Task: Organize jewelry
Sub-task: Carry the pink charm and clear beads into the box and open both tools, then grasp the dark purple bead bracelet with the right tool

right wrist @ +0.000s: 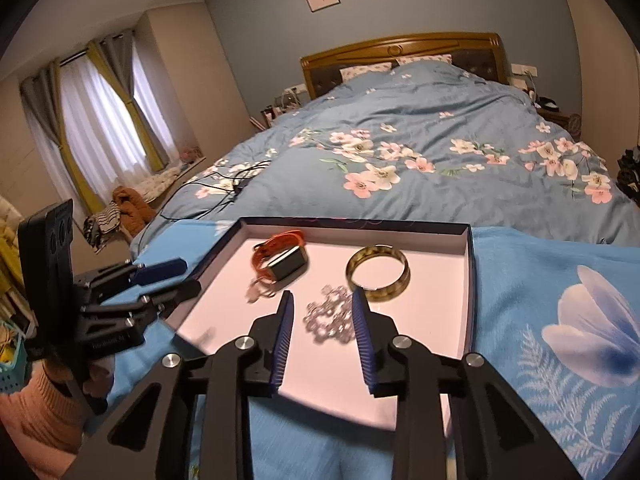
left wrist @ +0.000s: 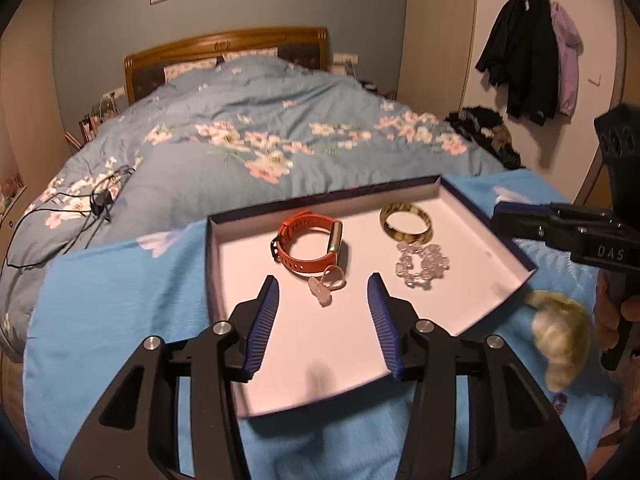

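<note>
A shallow dark-edged tray [left wrist: 224, 280] [right wrist: 466, 280] with a pale floor lies on a blue cloth. In it are an orange watch [left wrist: 308, 240] [right wrist: 280, 262], a small pink pendant on a chain [left wrist: 322, 288] [right wrist: 258, 290], an amber bangle [left wrist: 406, 220] [right wrist: 378, 272] and a clear bead bracelet [left wrist: 422, 264] [right wrist: 328, 316]. My left gripper [left wrist: 323, 280] is open and empty, just short of the pendant. My right gripper [right wrist: 323, 298] is open and empty, its fingers either side of the bead bracelet, above it.
The tray sits at the foot of a bed with a floral blue duvet [left wrist: 260, 128] [right wrist: 420, 140]. Black cables [left wrist: 100, 196] [right wrist: 228, 184] lie on the duvet at the left. A blurred yellowish object [left wrist: 560, 340] lies right of the tray on the cloth.
</note>
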`<state>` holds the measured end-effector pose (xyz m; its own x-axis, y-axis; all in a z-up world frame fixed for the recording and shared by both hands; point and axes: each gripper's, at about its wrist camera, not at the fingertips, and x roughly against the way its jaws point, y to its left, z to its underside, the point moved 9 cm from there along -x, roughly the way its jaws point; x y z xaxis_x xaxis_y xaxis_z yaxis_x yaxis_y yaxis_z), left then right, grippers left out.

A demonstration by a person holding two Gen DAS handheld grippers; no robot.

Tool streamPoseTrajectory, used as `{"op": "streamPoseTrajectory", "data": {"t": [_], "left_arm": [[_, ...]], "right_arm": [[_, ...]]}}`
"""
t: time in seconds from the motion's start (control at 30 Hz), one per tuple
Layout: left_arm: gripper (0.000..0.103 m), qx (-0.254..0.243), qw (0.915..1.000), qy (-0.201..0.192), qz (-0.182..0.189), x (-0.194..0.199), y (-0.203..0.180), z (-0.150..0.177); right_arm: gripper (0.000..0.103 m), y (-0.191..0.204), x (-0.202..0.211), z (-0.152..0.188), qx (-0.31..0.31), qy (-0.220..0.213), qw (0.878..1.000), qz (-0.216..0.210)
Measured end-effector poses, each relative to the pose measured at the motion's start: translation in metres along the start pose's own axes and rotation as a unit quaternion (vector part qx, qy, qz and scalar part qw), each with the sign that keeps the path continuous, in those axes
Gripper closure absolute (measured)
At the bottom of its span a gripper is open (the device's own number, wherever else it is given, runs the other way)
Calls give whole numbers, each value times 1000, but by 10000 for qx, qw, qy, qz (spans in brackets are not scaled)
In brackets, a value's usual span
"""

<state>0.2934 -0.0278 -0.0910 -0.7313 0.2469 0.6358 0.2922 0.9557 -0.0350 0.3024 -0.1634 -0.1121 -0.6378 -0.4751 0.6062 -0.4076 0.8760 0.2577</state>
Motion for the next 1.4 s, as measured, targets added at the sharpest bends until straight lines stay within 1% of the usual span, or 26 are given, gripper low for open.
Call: {"op": "streamPoseTrajectory", "data": {"t": [0.03,0.1,0.2,0.37,0.47,0.53,0.57,0.67,0.7,0.9,1.1,1.27,1.33,1.4], "left_arm": [[55,-7,10000,-64,-17,8,-1,1],[51,-30,9998,-199,-31,24,-1,3],[50,-72,9994,-346,-30,46,-2,12],[50,-72,9995,-306,60,65,-4,37],[50,-37,9997,-221,140,74,-6,54],[50,-46,9997,-187,122,79,-8,65],[50,-55,9997,-171,135,81,-10,68],[50,-25,9997,-139,182,86,-13,80],[50,-30,9997,-141,199,88,-15,84],[49,-59,9996,-80,281,95,-24,103],[49,-111,9994,-16,328,99,-31,114],[49,-207,9992,35,335,100,-36,121],[49,-273,9991,55,333,100,-39,124],[49,-293,9989,66,359,99,-41,125]], "right_arm": [[72,3,7,3,50,-6,10000,-43],[66,9,16,12,142,-9,9999,-92],[65,18,27,28,282,67,9994,-163],[65,36,39,69,614,428,9968,-274],[65,44,43,95,836,672,9939,-241],[65,48,46,108,914,795,9924,-236],[64,51,48,115,941,862,9914,-294],[57,56,52,129,1047,963,9894,-293],[57,58,53,134,1068,1012,9887,-302],[56,61,50,153,1166,1205,9855,-256],[55,69,44,163,1324,1289,9825,-222],[56,70,45,166,1377,1253,9824,-176],[59,71,45,167,1431,1242,9818,-105],[67,70,44,166,1488,1238,9811,-34]]}}
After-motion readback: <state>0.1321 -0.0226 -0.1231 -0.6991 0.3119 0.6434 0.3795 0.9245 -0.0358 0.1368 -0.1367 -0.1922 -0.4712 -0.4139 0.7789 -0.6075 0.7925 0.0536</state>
